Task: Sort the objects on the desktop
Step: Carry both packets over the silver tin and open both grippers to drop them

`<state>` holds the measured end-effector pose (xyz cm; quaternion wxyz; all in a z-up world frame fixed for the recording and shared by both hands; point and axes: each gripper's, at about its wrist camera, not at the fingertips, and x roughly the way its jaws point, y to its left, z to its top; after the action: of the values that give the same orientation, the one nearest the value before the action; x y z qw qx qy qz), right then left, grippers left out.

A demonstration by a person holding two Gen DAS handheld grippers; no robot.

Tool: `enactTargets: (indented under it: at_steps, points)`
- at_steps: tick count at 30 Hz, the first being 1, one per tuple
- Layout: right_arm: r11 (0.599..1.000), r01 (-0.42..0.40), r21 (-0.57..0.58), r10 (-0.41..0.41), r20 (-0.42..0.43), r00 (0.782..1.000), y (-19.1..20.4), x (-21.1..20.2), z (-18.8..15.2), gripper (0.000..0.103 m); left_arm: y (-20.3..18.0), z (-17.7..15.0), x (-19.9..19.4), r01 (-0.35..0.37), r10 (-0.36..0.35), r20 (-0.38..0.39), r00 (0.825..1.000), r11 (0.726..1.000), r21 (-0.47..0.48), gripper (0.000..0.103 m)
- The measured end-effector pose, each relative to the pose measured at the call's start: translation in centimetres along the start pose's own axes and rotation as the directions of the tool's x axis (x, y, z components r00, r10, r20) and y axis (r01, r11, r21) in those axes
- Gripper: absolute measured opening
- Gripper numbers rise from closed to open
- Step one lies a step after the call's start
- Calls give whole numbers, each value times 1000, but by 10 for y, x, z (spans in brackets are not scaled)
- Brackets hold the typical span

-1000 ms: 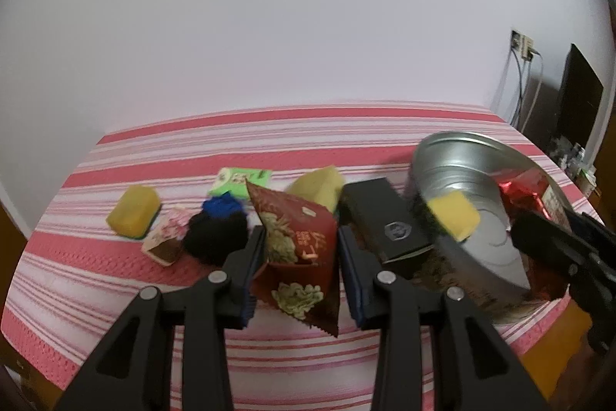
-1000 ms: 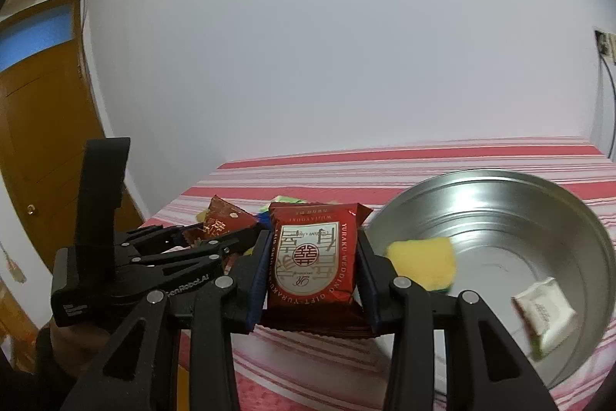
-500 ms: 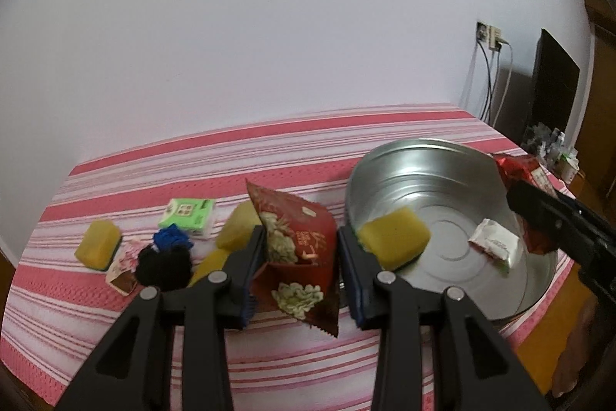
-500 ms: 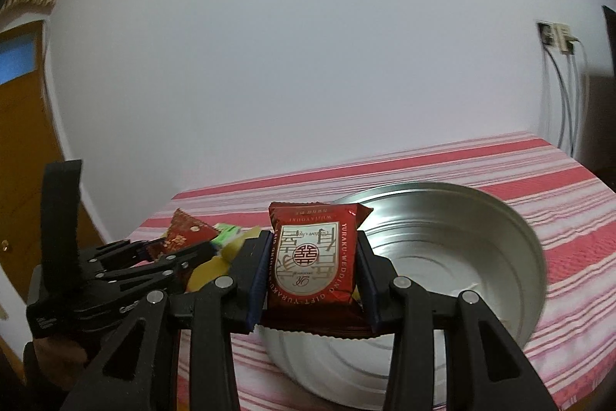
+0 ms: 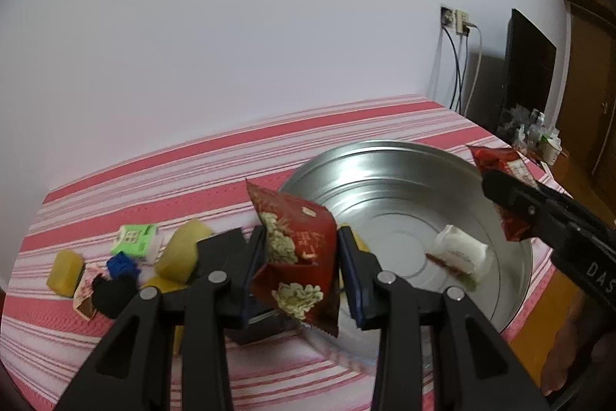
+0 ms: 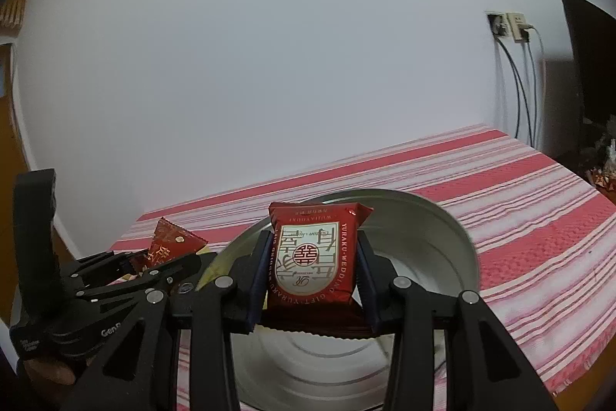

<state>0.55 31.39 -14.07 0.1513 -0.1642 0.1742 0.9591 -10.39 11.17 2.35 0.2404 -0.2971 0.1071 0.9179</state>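
My left gripper is shut on a red triangular snack packet printed with seeds, held above the near left rim of a round metal basin. My right gripper is shut on a flat red wedding-gift packet, held over the same basin. In the left wrist view the right gripper reaches in over the basin's right rim with its packet. In the right wrist view the left gripper shows at the left with its packet. A white wrapped sweet lies inside the basin.
On the red-striped tablecloth left of the basin lie yellow blocks, a green packet, a blue piece, a black lump and a black box. Wall sockets with cables and a dark screen stand at right.
Both grippers have swung right and closer over the basin, each still holding its packet. The basin now fills more of both views; the left pile has slid leftward.
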Motion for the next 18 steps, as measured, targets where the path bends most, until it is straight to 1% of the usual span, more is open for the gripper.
enactTargets:
  at_steps: [3, 7, 10, 18]
  points:
    - [999, 42, -1, -42, 6, 999, -4, -3, 2, 43, -10, 5, 8, 5, -5, -15, 1000, 1000, 7, 36]
    - [998, 62, -14, -62, 5, 998, -7, -1, 4, 43, -20, 8, 17, 16, -16, -34, 999, 1000, 24, 36]
    - [995, 101, -26, -100, 10, 995, -10, 0, 5, 44, -29, 10, 24, 11, -10, -46, 999, 999, 30, 36]
    - [991, 127, -37, -128, -22, 992, -25, 17, 10, 44, -45, 16, 43, 12, -9, -85, 996, 999, 43, 36]
